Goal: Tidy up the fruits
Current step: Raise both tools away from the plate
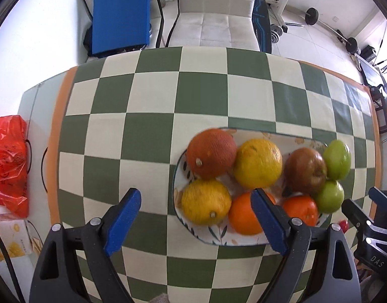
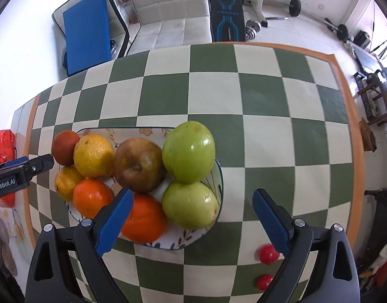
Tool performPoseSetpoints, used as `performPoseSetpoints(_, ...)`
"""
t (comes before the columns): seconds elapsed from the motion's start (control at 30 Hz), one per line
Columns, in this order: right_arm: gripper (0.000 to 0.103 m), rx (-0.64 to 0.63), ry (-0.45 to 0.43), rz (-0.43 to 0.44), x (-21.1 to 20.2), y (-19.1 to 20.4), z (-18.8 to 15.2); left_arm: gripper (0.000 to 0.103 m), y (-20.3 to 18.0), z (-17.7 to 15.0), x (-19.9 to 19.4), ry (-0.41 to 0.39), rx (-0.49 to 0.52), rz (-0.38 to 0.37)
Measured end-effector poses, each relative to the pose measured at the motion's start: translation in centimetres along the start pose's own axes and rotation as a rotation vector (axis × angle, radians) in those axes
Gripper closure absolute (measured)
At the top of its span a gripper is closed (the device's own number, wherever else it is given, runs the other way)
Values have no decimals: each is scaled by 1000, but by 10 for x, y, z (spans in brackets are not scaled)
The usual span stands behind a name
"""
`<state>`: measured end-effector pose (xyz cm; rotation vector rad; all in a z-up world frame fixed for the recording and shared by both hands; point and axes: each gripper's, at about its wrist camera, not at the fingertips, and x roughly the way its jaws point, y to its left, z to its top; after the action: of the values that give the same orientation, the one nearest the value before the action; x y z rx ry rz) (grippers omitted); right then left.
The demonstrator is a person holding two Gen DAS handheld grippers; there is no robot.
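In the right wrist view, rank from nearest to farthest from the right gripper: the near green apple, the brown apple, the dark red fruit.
From the right gripper:
1. Near green apple, right end of the plate, just left of centre between the open fingers.
2. Brown apple, mid-plate, farther back and left.
3. Dark red fruit, far left corner.

Both wrist cameras look almost straight down from close above the green-and-cream checked bench [image 1: 153,96]. The left view sits left of the oval floral ceramic plate [image 1: 213,237] piled with fruit, the right view over its right end. Both share that plate [image 2: 168,243] and the bench's [image 2: 269,96] far edge.
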<state>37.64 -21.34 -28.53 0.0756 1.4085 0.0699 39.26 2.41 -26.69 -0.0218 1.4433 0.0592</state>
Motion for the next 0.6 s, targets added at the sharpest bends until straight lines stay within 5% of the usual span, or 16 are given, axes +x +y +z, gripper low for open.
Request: performPoseSetpoints(0.6, 6, -29, -161, -24, -98, 7, -86, 14, -18, -92, -99, -227, 4, -14)
